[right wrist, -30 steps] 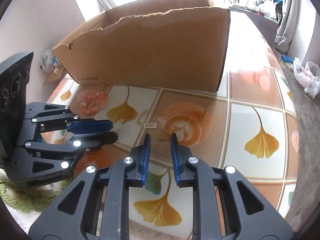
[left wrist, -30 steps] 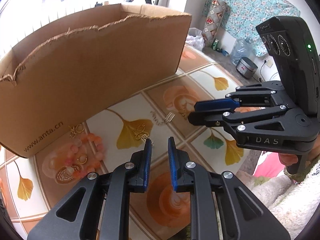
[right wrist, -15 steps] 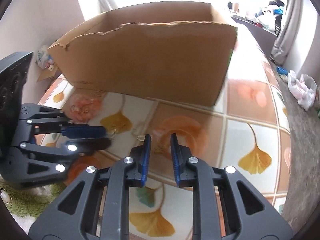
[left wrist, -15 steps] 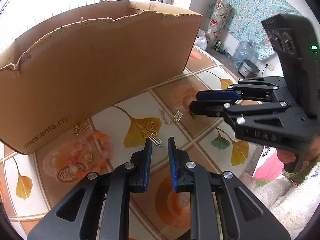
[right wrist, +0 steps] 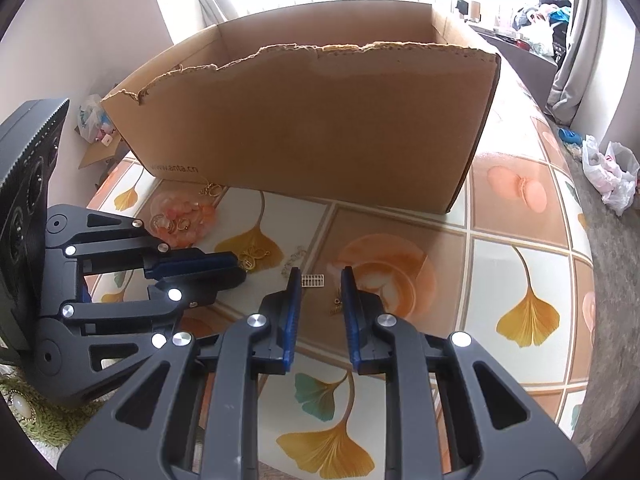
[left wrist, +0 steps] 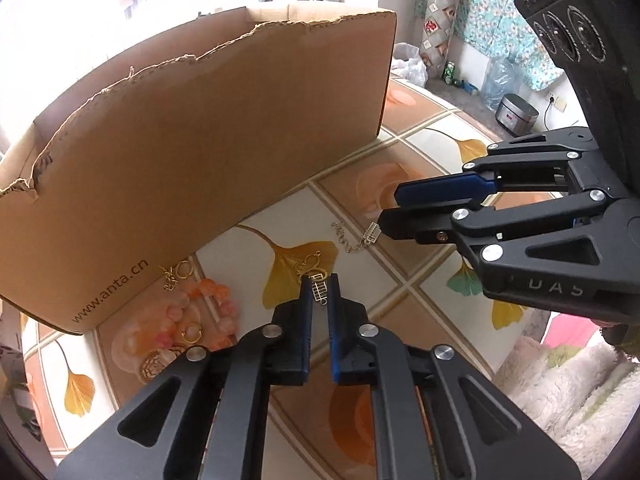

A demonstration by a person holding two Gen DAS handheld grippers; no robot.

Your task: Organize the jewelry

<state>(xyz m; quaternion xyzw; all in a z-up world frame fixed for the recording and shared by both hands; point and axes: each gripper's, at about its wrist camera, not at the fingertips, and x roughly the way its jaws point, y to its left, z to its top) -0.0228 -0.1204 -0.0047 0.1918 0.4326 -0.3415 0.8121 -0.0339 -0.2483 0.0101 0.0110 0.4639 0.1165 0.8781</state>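
On the ginkgo-patterned table top a thin gold chain lies curled on a yellow leaf. My left gripper is closing, and its blue pads pinch the chain's small gold ladder-like charm. A silver chain with a tiny abacus charm lies to the right. My right gripper stands over that charm with a gap on both sides, open and touching nothing. A pink bead bracelet and gold hoops lie by the box's near corner. The left gripper also shows in the right wrist view.
A big torn-edged cardboard box stands open-topped just behind the jewelry. A small gold piece lies by my right finger. The table's edge drops to a fluffy rug at the right. Bags and a pot sit on the floor beyond.
My left gripper has crept forward to the gold chain and its jaws have narrowed onto the charm. The right gripper has shifted over the silver abacus charm, gap unchanged.
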